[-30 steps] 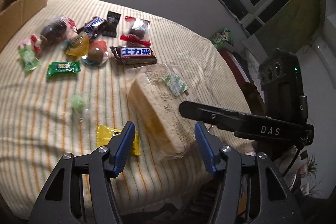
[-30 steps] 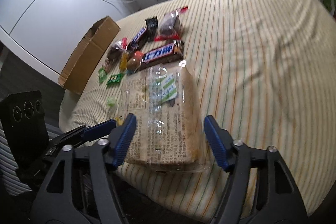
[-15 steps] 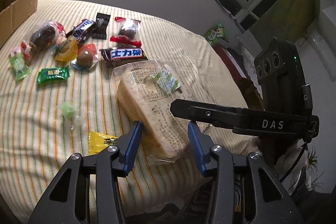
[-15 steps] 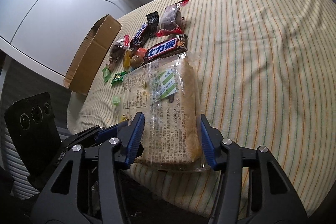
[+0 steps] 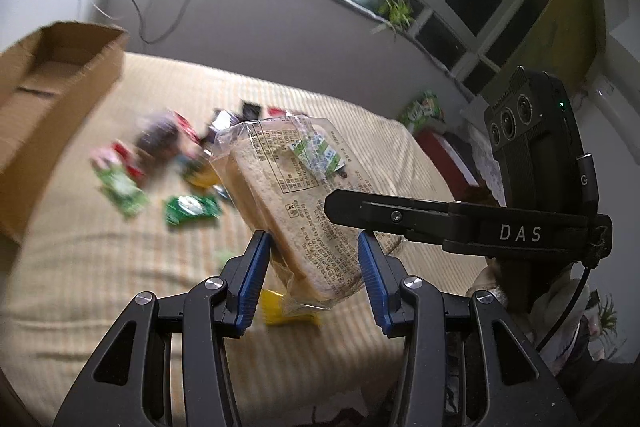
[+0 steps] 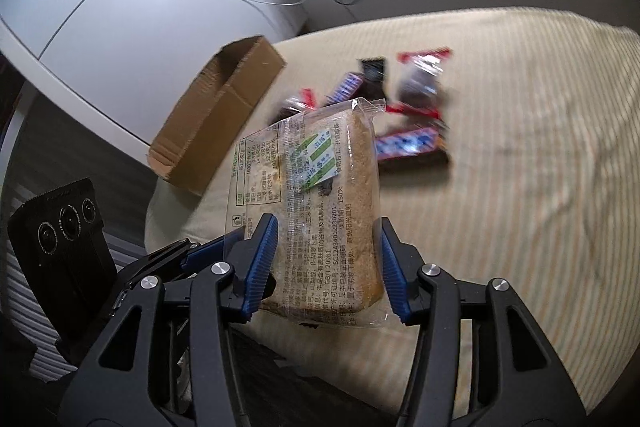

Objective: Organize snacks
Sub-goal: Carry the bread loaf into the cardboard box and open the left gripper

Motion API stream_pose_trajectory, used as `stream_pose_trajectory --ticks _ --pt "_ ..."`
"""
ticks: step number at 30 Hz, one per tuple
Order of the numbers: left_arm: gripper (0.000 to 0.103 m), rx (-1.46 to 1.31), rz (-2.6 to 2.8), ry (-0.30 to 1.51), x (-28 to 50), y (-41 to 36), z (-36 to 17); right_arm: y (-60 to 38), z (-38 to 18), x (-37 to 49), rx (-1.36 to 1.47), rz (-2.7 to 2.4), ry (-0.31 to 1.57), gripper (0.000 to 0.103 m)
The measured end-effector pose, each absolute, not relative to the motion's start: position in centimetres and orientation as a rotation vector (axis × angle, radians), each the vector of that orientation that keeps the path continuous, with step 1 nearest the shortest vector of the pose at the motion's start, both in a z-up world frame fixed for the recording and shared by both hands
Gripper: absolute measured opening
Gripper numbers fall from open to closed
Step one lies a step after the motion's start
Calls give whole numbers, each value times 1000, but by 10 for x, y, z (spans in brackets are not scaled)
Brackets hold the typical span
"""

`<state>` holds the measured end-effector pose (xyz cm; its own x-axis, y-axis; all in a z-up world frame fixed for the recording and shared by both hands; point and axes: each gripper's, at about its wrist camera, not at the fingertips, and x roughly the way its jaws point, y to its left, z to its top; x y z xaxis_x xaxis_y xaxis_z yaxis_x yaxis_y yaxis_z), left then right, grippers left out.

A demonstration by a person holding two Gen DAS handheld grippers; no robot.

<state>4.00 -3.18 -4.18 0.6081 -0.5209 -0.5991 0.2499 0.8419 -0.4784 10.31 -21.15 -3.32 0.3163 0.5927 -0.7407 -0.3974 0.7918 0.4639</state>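
A clear bag of sliced bread (image 5: 296,195) hangs lifted off the striped bed (image 5: 100,259), tilted with its far end up. My left gripper (image 5: 314,265) is shut on its near end, blue pads pressing both sides. In the right wrist view the same bread bag (image 6: 320,211) sits between the pads of my right gripper (image 6: 326,261), which is also shut on it. The right gripper's arm (image 5: 440,219) crosses the left wrist view just beside the bag. The left gripper's fingers (image 6: 200,253) show at the lower left of the right wrist view.
Several small snacks lie blurred on the bed: a green packet (image 5: 192,209), a yellow packet (image 5: 280,311), a Snickers bar (image 6: 412,145), a dark red-ended pack (image 6: 420,83). An open cardboard box (image 6: 224,115) stands at the bed's left edge (image 5: 44,95). A white cabinet (image 6: 120,7) stands beyond.
Both grippers closed onto the bread bag, then lifted it off the bed. The views swung up, and the cardboard box came closer into view.
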Motion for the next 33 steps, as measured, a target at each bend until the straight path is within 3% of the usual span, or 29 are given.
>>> stream_pose_trajectory --ticks 19,33 --pt "43 -433 -192 647 41 107 -21 -36 1 138 55 895 1008 52" --pt "43 -497 -60 662 62 173 -43 51 -23 171 -12 981 1073 52"
